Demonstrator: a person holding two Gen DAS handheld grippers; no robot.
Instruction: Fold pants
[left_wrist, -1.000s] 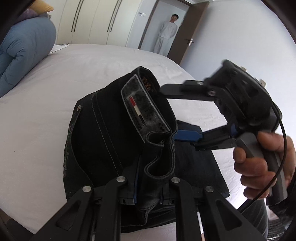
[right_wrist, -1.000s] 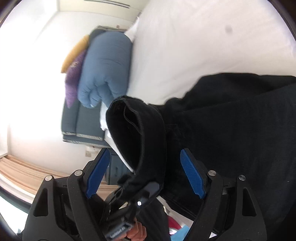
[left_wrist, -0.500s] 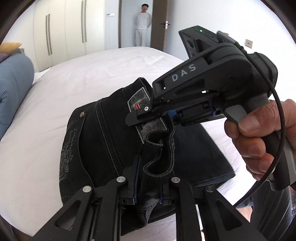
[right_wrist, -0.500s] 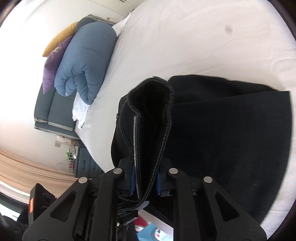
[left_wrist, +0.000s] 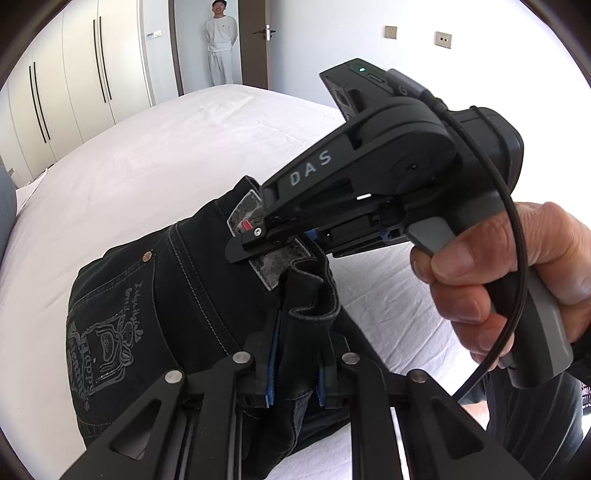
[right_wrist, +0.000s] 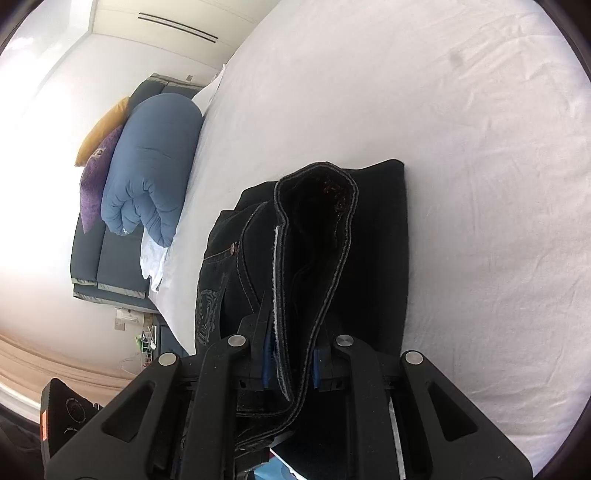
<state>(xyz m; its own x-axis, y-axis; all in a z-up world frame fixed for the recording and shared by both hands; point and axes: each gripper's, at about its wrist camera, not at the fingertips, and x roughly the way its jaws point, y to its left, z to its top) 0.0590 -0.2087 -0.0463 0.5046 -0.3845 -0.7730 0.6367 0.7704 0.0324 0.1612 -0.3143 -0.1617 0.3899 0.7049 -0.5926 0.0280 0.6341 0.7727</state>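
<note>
Black denim pants (left_wrist: 155, 314) lie partly folded on a white bed (left_wrist: 147, 158). My left gripper (left_wrist: 295, 373) is shut on a bunched fold of the waistband and holds it up. My right gripper (left_wrist: 258, 243), seen from the left wrist view with a hand on its grip, is shut on the same waistband beside the grey label (left_wrist: 255, 221). In the right wrist view my right gripper (right_wrist: 290, 365) clamps the raised waistband of the pants (right_wrist: 369, 258), whose folded legs lie flat on the bed (right_wrist: 461, 147).
A rolled blue duvet (right_wrist: 155, 166) with purple and yellow pillows lies at the bed's head. A dark sofa (right_wrist: 110, 266) stands beside the bed. White wardrobes (left_wrist: 66, 85) and a person in a doorway (left_wrist: 220, 40) are at the far end.
My right gripper was open around the raised waistband, then closed on it. Both grippers now hold the waistband, and the view has swung toward the doorway.
</note>
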